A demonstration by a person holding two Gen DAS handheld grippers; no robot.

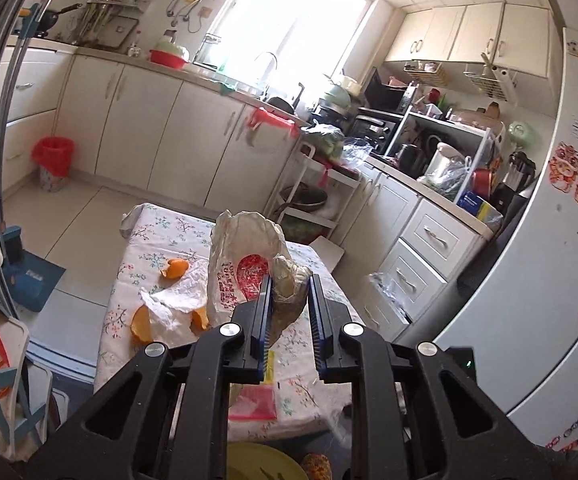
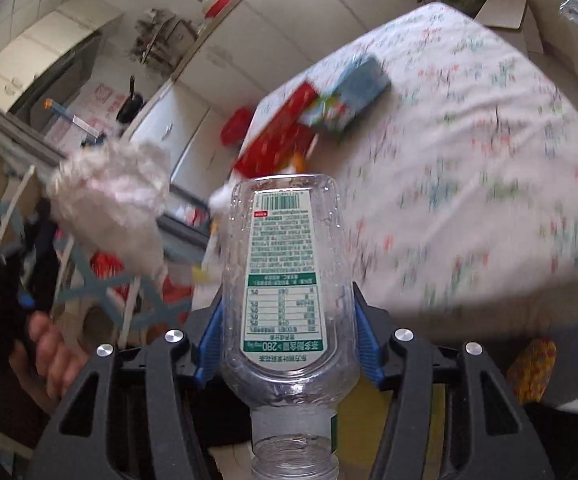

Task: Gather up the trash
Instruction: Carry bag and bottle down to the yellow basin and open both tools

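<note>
Lying along the line of the right gripper (image 2: 287,300), the empty plastic bottle (image 2: 285,280) is clamped across its body between the blue pads, neck toward the camera and base pointing at the floral-clothed table (image 2: 469,168). A crumpled plastic bag (image 1: 287,284) is pinched in the nearly closed left gripper (image 1: 289,300), above the table. The remaining wrappers (image 2: 325,108), blurred here, appear to lie ahead of the bottle's base.

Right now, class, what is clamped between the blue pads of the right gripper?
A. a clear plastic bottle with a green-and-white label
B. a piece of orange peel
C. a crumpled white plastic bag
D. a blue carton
A: the right gripper pinches the clear plastic bottle, neck toward the camera.
</note>
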